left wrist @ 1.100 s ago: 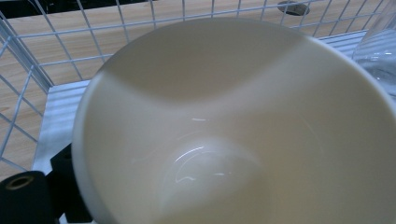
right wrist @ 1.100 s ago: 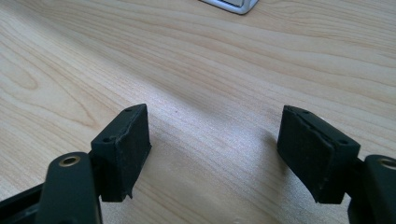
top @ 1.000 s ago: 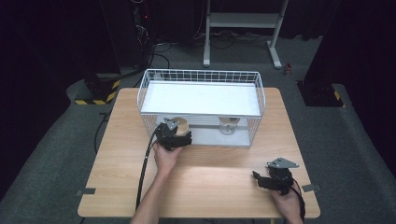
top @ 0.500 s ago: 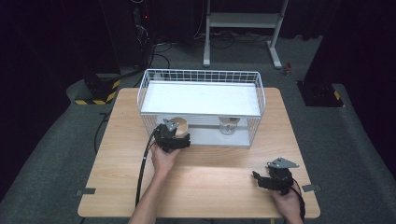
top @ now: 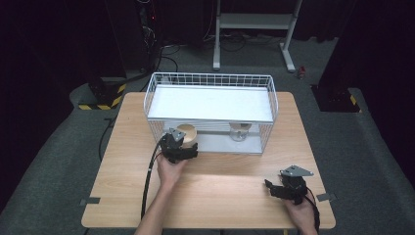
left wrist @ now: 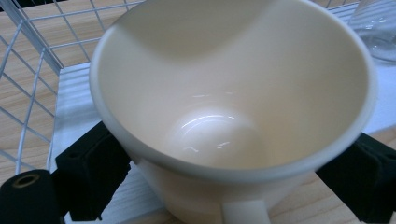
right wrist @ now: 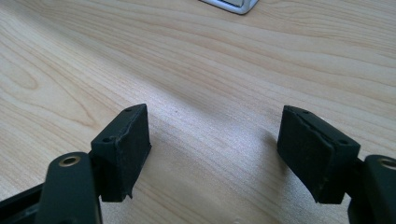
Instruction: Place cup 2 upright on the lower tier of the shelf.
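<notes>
Cup point(left wrist: 233, 93) position: lower shelf of the white wire rack point(top: 210, 81), at the open front left, beneath the white top panel point(top: 210, 103). The left gripper point(top: 180, 147) reaches in from the bench point(top: 220, 181) side, and its jaws have just been closing, one on each side of the cup; the pads point(left wrist: 93, 168) sit at the wall, though firm contact cannot be confirmed. This straddling hold suits a tapered body: the pads meet the narrower lower wall, beneath the flared rim. The cup is smooth, glazed, cream-coloured ceramic, round, with a glossy inner base. A clear glass vessel point(top: 239, 132) stands farther right on the same shelf, well apart. The right gripper point(top: 284, 190) rests low over the bench near the front right corner, jaws apart with nothing between them, clear of the working area. The bench top is pale wood-grain laminate.
</notes>
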Demonstrator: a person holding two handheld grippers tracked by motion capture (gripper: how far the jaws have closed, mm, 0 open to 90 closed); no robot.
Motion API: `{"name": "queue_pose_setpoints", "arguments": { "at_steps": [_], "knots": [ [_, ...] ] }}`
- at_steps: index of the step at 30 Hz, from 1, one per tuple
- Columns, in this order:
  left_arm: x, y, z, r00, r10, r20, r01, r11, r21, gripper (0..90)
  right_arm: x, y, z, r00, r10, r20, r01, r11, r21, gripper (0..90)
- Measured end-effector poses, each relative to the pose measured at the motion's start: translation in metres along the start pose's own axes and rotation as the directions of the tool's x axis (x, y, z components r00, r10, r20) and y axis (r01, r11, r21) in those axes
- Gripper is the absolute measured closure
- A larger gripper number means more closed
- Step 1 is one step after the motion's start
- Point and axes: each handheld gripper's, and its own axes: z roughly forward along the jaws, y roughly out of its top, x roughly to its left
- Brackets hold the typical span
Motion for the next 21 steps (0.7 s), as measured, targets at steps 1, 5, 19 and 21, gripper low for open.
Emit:
{"name": "queue_pose_setpoints", "arguments": {
  "at_steps": [1,5,19,21],
  "knots": [
    [0.0005,-0.0009,-0.0014,0.9999,0.011,-0.004,-0.011,0.9999,0.004,9.5,0.0,0.0,0.0,1.0,0.0,0.0,0.0,1.0,0.0,25.4],
    [0.0007,-0.0018,-0.0025,1.0,0.008,-0.002,-0.008,0.9999,0.011,9.7,0.0,0.0,0.0,1.0,0.0,0.0,0.0,1.0,0.0,25.4],
    [-0.0015,-0.005,-0.0087,0.9997,0.014,-0.02,-0.013,0.9996,0.023,11.9,0.0,0.0,0.0,1.0,0.0,0.0,0.0,1.0,0.0,25.4],
    [-0.0021,-0.0052,-0.0085,0.9997,0.011,-0.023,-0.01,0.9998,0.02,11.9,0.0,0.0,0.0,1.0,0.0,0.0,0.0,1.0,0.0,25.4]
  ]
}}
